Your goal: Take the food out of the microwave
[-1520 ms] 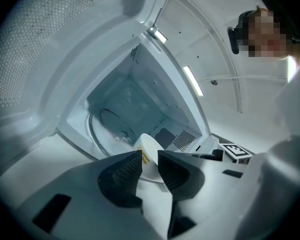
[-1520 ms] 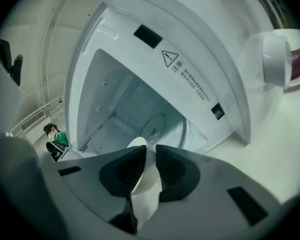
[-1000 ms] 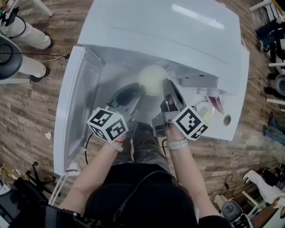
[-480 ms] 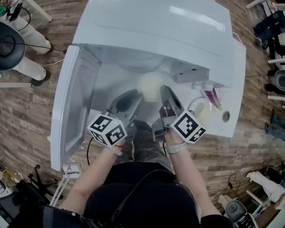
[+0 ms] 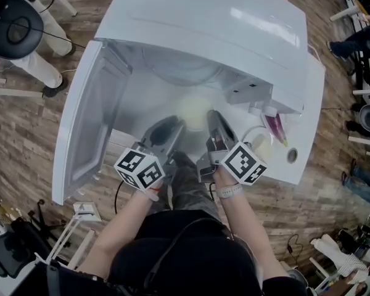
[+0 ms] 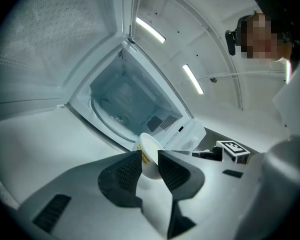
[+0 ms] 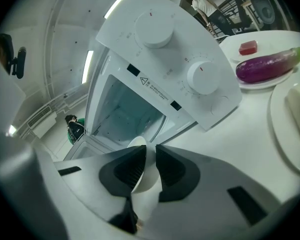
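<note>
Withdrawal step: left gripper [image 6: 149,160] and right gripper [image 7: 150,156] jaws each pinch the rim of the white round bowl [image 6: 151,148], just outside the open white microwave [image 5: 222,23]. Food probably inside, can't see. Next: hold level, lower onto table [image 7: 240,134].

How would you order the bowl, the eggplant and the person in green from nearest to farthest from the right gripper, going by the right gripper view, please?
1. The bowl: clamped between the right gripper jaws.
2. The eggplant: off to the upper right.
3. The person in green: small, far back at the left.
</note>
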A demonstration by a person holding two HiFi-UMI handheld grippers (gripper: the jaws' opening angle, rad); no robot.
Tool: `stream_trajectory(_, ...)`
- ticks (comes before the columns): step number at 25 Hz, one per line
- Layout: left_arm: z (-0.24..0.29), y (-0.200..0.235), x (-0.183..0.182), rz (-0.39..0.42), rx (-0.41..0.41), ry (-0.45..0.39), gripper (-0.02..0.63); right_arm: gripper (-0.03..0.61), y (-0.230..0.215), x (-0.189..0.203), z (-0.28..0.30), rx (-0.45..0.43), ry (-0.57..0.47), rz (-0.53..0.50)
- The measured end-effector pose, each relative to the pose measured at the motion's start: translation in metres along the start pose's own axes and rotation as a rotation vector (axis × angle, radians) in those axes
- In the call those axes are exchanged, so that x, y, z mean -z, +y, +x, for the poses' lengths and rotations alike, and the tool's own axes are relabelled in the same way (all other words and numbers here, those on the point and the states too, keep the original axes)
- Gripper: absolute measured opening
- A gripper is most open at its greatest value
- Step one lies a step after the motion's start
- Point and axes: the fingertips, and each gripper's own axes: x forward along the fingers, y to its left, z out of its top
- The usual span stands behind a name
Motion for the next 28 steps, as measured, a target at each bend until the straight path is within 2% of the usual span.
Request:
stream_trajectory(6,-0.006,0.0,0.014,-0.015,-0.011,0.007,0.106,0.075,-0.011,0.011,-0.007,0.011,0.006,0.019)
stream_trajectory(12,-0.016,0.004,0.018,0.005,0.002,0.036,0.106,0.075,-0.011,0.024,-0.012,0.018,-0.011,0.053)
stream_trajectory(28,-0.034,0.016,0.039,-0.008,0.017,0.11,0.106,0.077,-0.02,0.057,-0.023,0.085,-0.042,0.09)
